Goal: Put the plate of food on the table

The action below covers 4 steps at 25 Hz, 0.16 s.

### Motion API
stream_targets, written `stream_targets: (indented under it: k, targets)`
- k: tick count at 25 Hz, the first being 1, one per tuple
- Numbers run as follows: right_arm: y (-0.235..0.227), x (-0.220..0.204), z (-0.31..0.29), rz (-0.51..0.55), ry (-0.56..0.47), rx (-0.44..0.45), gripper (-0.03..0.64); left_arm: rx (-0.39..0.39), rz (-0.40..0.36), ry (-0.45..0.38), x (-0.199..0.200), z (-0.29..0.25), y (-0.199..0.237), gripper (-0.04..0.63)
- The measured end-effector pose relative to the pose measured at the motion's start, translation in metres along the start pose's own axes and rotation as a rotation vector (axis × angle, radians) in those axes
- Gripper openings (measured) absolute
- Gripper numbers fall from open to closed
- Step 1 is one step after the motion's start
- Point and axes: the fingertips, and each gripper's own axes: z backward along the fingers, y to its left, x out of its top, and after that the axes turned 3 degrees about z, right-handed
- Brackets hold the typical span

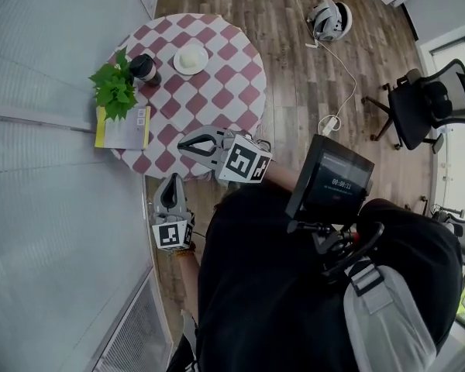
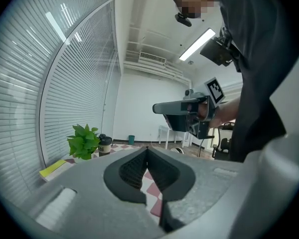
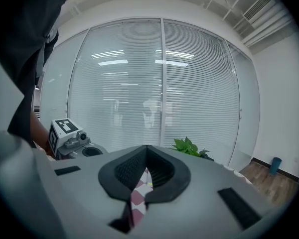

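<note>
In the head view a white plate (image 1: 190, 59) with a pale mound of food sits at the far side of the round table (image 1: 240, 76), which has a red-and-white checked cloth. My right gripper (image 1: 184, 142) hangs over the table's near edge, pointing left, jaws closed on nothing. My left gripper (image 1: 170, 181) is just off the near edge, pointing toward the table, also closed and holding nothing. Both are well short of the plate. The closed jaws show in the left gripper view (image 2: 147, 149) and the right gripper view (image 3: 146, 148). The plate is in neither gripper view.
A green potted plant (image 1: 115, 90), a lidded cup (image 1: 145, 67) and a yellow-edged booklet (image 1: 124, 128) occupy the table's left side. Glass walls with blinds run along the left. An office chair (image 1: 430, 103) and a white device (image 1: 329, 19) with a cable stand on the wood floor at right.
</note>
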Motion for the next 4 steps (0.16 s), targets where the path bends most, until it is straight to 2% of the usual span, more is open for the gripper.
stream_targets:
  k: [4]
  targets:
    - [-0.008,-0.012,0.014,-0.038,0.023,-0.07,0.009,-0.09,0.005,0.022,-0.005,-0.022,-0.009,0.006]
